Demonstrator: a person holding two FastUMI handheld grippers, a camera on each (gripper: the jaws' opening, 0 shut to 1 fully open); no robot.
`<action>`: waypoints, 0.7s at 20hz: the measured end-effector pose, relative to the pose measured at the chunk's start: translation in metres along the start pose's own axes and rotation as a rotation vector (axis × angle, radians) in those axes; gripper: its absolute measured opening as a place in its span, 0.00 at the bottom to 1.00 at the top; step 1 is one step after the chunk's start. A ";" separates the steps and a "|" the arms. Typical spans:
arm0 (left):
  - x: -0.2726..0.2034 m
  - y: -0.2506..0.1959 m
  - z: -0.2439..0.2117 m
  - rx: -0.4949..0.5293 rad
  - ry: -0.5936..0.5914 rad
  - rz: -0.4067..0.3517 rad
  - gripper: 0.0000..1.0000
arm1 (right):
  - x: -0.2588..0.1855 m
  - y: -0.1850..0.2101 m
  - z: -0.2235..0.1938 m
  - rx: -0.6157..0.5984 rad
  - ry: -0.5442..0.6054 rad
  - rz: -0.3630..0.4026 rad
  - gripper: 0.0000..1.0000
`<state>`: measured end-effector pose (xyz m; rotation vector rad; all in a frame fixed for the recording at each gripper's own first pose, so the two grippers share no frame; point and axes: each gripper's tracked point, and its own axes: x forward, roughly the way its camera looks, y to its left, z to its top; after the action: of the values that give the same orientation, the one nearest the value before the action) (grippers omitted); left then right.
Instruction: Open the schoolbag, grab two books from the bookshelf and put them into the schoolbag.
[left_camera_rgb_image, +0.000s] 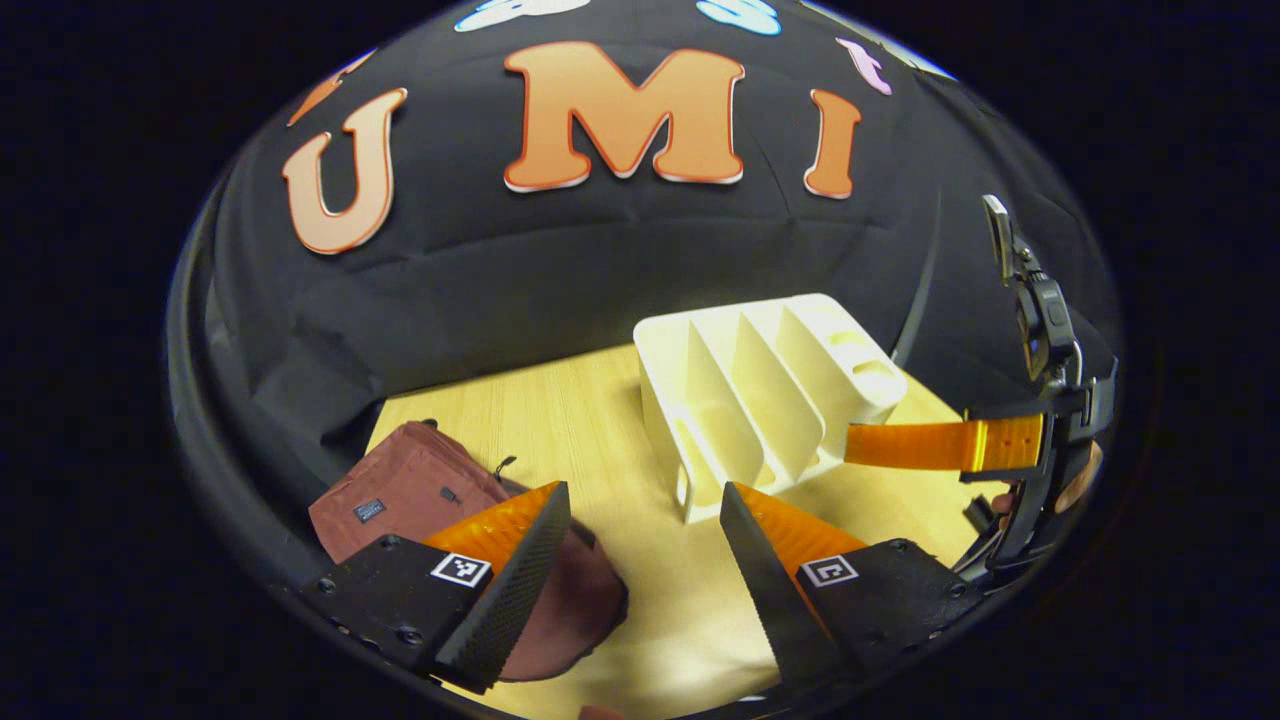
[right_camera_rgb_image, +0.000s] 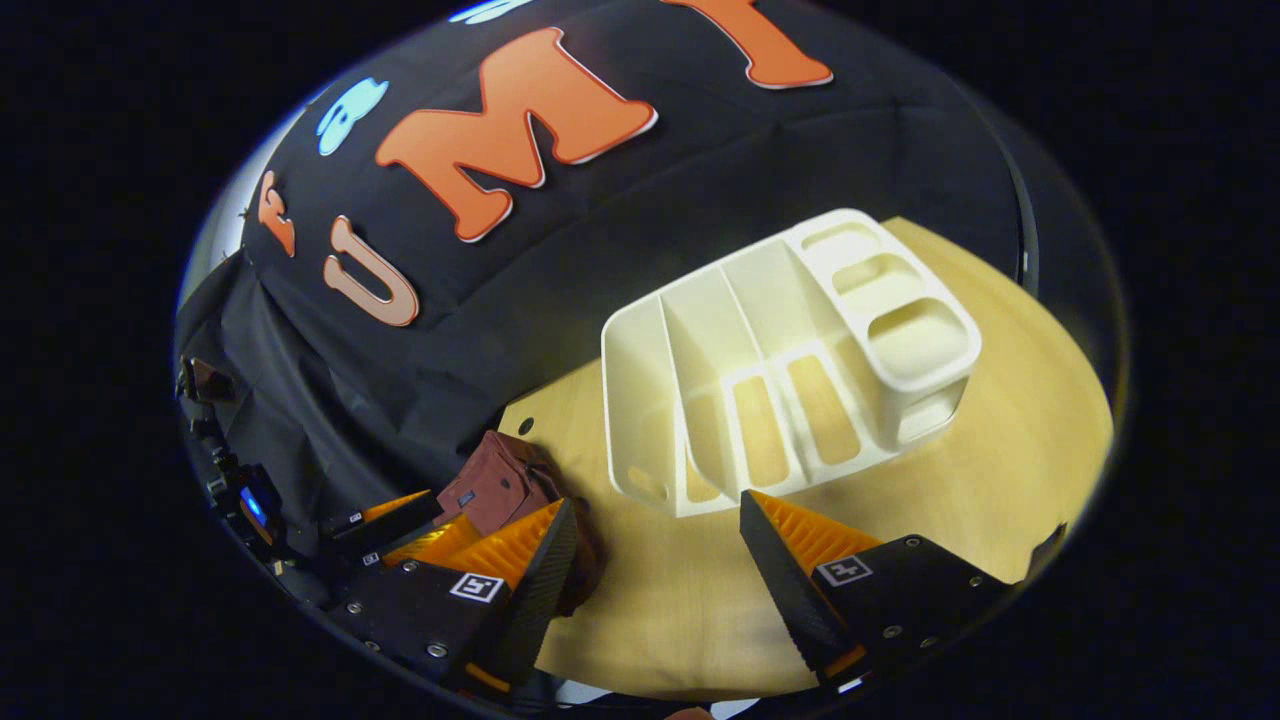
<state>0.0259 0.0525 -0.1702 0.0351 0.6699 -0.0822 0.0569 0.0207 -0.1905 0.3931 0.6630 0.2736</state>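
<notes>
A maroon schoolbag (left_camera_rgb_image: 410, 490) lies on the wooden table (left_camera_rgb_image: 570, 410) at the left, its near end hidden under my left finger. My left gripper (left_camera_rgb_image: 645, 535) hovers open over the table between the bag and a white bookshelf (left_camera_rgb_image: 760, 400); nothing is between its fingers. The shelf's slots stand empty. In the right gripper view, my right gripper (right_camera_rgb_image: 655, 550) is open too, just in front of the bookshelf (right_camera_rgb_image: 780, 360), with the schoolbag (right_camera_rgb_image: 495, 485) off to its left. The left gripper (right_camera_rgb_image: 420, 525) sits beside the bag there.
An orange finger (left_camera_rgb_image: 930, 445) of the right gripper reaches in from the right of the left gripper view, with a hand (left_camera_rgb_image: 1080, 485) behind it. Black cloth wall (left_camera_rgb_image: 600, 270) stands close behind the shelf. Bare table (right_camera_rgb_image: 1000, 440) lies right of the shelf.
</notes>
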 end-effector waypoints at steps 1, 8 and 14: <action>-0.003 -0.010 0.006 -0.015 -0.035 0.013 0.97 | -0.010 -0.007 0.012 -0.040 -0.038 -0.006 0.97; -0.039 -0.062 0.072 0.002 -0.285 0.096 0.96 | -0.079 -0.017 0.082 -0.226 -0.284 -0.052 0.97; -0.076 -0.084 0.102 0.021 -0.493 0.106 0.96 | -0.108 -0.018 0.104 -0.292 -0.403 -0.091 0.97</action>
<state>0.0223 -0.0319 -0.0436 0.0682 0.1742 0.0051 0.0441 -0.0623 -0.0645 0.1295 0.2380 0.1924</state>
